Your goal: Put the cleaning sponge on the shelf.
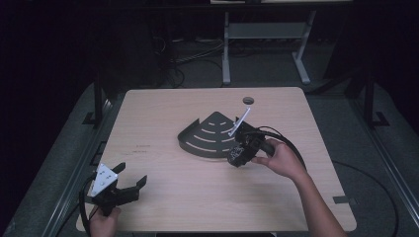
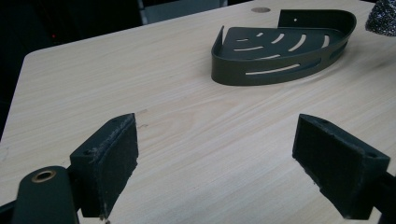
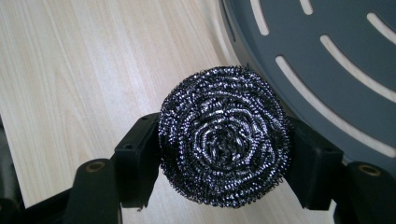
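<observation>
A dark quarter-round shelf tray [image 1: 207,136] with curved slots lies on the wooden table [image 1: 163,197]. My right gripper [image 1: 238,154] hovers at the tray's near right rim, shut on a steel wool scourer [image 3: 223,136] squeezed between both jaws. The tray's slotted floor [image 3: 327,51] lies just beyond the scourer in the right gripper view. My left gripper [image 1: 129,185] rests near the table's front left corner, jaws wide apart with bare wood between them [image 2: 215,154]. In the left gripper view the tray [image 2: 280,49] sits farther off, and the scourer [image 2: 383,16] peeks in at the top right corner.
A round cable hole [image 1: 248,100] is set in the table near its far edge. A black cable [image 1: 291,145] loops from the right gripper across the table. Desk legs [image 1: 226,49] and floor cables stand beyond the table.
</observation>
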